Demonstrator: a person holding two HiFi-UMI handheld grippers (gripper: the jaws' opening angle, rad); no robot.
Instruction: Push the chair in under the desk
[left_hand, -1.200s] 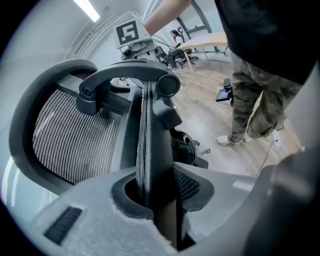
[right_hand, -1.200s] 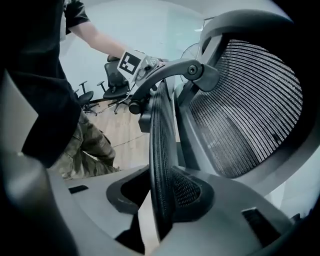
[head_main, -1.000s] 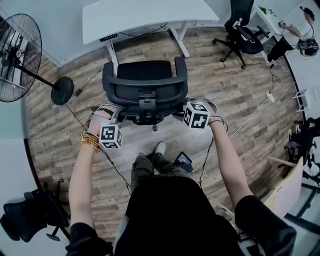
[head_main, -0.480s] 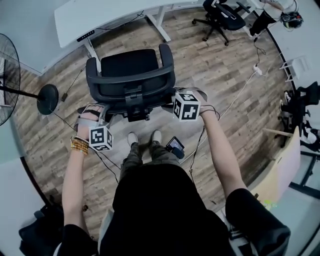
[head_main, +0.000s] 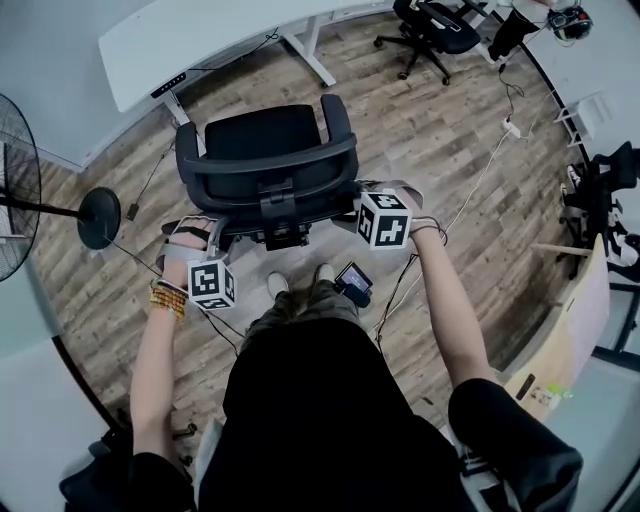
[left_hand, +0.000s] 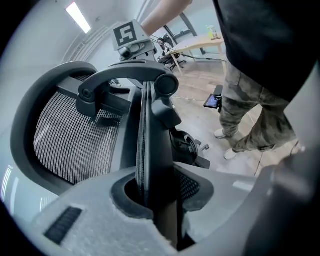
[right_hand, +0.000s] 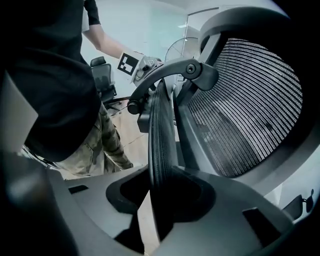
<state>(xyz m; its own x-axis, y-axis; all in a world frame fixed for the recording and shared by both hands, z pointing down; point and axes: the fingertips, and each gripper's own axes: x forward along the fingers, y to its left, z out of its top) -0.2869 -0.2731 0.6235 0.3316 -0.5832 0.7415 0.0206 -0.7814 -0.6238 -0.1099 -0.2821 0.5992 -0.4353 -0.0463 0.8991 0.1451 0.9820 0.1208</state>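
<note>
The black mesh office chair (head_main: 268, 165) stands on the wood floor just short of the white desk (head_main: 190, 40), with its seat facing the desk. My left gripper (head_main: 205, 232) is shut on the left edge of the backrest (left_hand: 70, 140); in the left gripper view (left_hand: 155, 195) the rim runs between the jaws. On the right edge my right gripper (head_main: 362, 198) is shut in the same way, and the right gripper view (right_hand: 160, 195) shows that rim in its jaws beside the mesh (right_hand: 245, 110). The person stands right behind the chair.
A floor fan (head_main: 25, 190) with a round base (head_main: 98, 218) stands at the left. The desk's legs (head_main: 312, 55) flank the chair's path. Cables (head_main: 470, 200) trail over the floor at the right. A small device (head_main: 353, 283) lies by the feet. Another office chair (head_main: 430, 25) is at the far right.
Both grippers have stayed on the backrest while the chair rolled slightly. The person's feet have come up side by side behind it. The head view has swung, so the desk sits further left.
</note>
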